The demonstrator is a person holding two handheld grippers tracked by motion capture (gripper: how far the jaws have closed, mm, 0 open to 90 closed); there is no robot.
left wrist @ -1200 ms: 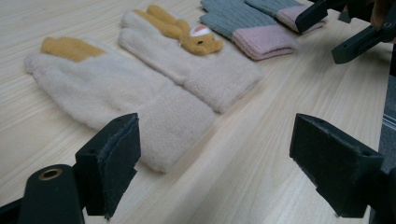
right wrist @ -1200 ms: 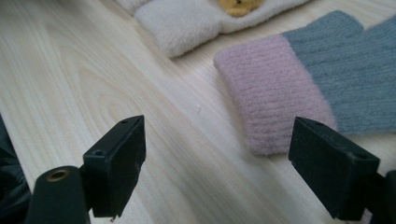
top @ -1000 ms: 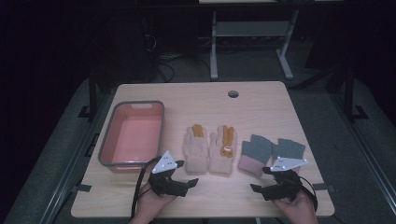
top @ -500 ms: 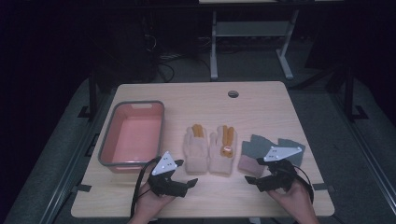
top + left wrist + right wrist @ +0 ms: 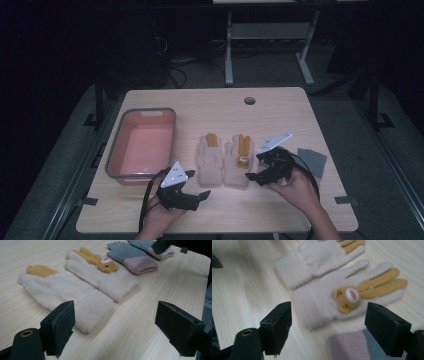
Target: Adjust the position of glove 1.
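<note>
Right gripper (image 5: 261,170) now leftward, cream glove (image 5: 329,298) between open jaws.

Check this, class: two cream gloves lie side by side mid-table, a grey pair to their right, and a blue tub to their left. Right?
Not quite: the tub is pink, with a grey rim, as the high view shows. The cream gloves and the grey pair are as stated.

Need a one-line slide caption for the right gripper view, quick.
Open right claw poised over the cream glove with the bear face, beside its plain mate on the wooden table.
</note>
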